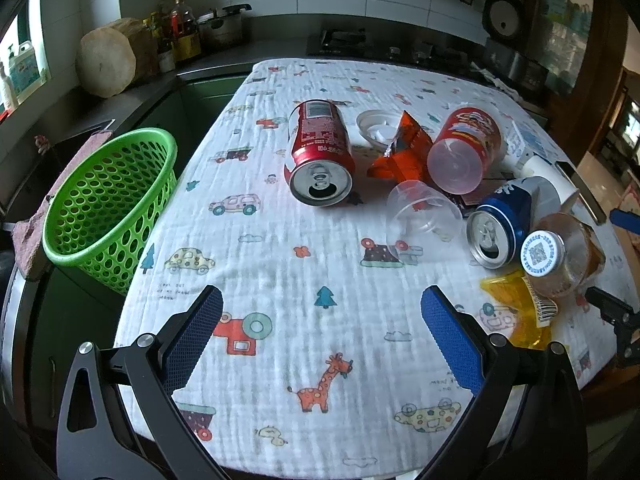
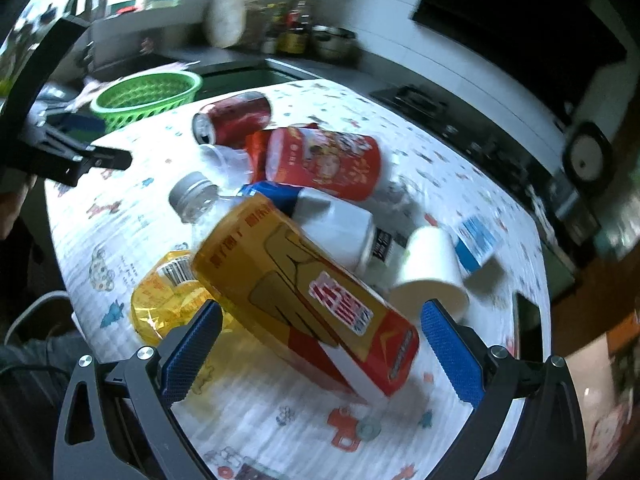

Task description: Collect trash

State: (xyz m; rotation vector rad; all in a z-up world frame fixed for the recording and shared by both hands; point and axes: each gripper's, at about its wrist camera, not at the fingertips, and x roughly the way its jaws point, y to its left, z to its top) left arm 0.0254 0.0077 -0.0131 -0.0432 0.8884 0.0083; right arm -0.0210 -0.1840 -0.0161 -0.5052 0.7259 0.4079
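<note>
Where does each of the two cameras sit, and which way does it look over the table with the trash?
Left wrist: sits behind the open left gripper, looking along the cloth at the red can; its own fingers show.
Right wrist: sits behind the open right gripper, low over the yellow bottle; its fingers show.
Shared: the green basket, the red can and the yellow bottle.

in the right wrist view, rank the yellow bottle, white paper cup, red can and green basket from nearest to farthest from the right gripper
1. Yellow bottle, lying between the open fingers of the right gripper.
2. White paper cup, tipped over, just ahead on the right.
3. Red can, lying farther back on the left.
4. Green basket, at the table's far left edge.
</note>
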